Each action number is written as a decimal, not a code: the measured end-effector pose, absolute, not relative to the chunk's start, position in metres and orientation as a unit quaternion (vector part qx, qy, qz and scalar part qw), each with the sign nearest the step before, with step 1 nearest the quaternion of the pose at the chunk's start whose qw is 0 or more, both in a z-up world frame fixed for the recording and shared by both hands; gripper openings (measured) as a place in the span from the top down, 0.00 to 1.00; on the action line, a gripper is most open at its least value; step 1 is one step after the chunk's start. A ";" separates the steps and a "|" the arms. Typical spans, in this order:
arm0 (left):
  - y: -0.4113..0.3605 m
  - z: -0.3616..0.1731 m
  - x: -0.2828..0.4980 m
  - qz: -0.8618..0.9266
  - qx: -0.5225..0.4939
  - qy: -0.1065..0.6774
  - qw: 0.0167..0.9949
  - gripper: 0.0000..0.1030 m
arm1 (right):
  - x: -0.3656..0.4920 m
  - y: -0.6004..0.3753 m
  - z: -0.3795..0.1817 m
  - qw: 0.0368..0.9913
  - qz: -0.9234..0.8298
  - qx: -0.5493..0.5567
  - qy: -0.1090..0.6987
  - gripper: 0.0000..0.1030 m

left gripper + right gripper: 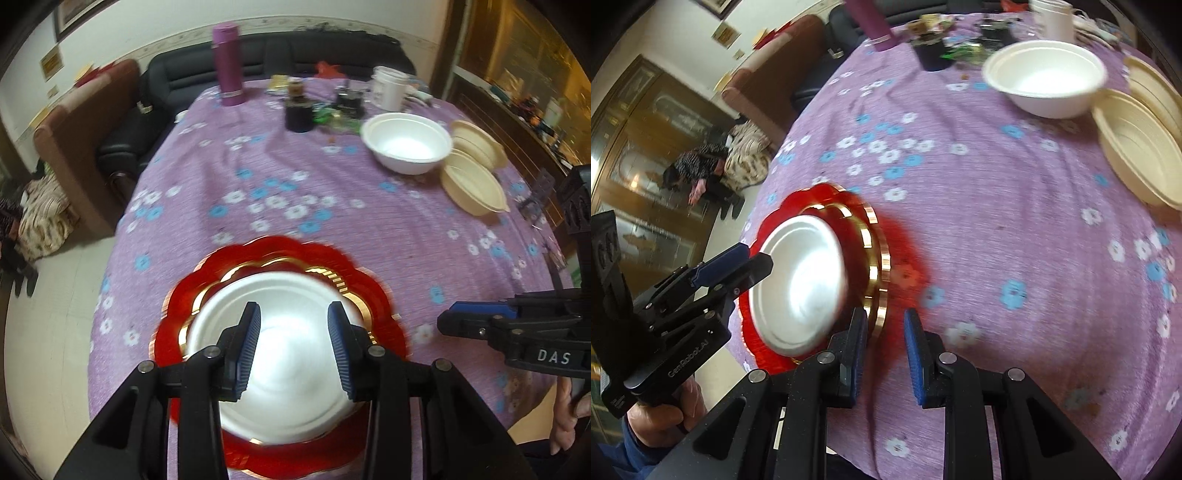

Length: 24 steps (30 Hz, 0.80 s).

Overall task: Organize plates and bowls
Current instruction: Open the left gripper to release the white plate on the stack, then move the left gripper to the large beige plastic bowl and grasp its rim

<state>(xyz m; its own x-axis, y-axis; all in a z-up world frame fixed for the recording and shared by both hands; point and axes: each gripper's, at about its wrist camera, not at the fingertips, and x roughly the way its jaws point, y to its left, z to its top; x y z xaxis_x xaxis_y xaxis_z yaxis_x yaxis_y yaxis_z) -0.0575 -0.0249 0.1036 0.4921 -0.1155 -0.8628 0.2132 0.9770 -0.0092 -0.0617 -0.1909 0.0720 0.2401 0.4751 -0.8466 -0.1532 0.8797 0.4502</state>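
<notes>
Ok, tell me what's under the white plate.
The white plate sits on a red plate with gold trim. Whether anything lies between them, or what is under the red plate, is covered.

Both grippers angled downward, jaws parted and empty

The left gripper (294,345) pointed steeply down with a clear gap between its blue-padded fingers (248,343), nothing clamped. The right gripper (885,356) tilted likewise, its jaws narrowly apart and gripping nothing. A hand (663,411) grasped the left gripper's handle.
</notes>
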 end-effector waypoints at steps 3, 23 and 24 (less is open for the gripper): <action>-0.048 0.106 -0.054 -0.117 0.058 0.494 0.860 0.64 | -0.066 -0.214 0.071 0.778 0.184 0.156 0.580 0.78; -0.198 0.106 -0.005 -0.225 0.064 0.516 0.824 0.59 | -0.094 -0.391 0.080 0.792 0.062 0.267 0.545 0.78; -0.204 0.105 0.001 -0.224 0.063 0.518 0.823 0.59 | -0.095 -0.399 0.082 0.793 0.058 0.270 0.542 0.78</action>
<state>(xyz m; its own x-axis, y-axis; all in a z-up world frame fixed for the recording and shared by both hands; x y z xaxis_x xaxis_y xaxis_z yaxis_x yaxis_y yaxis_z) 0.0014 -0.2045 0.1050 0.3631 -0.3047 -0.8805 0.4342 0.8915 -0.1294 -0.0950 -0.3990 0.0818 0.4049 0.3850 -0.8294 0.2014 0.8472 0.4916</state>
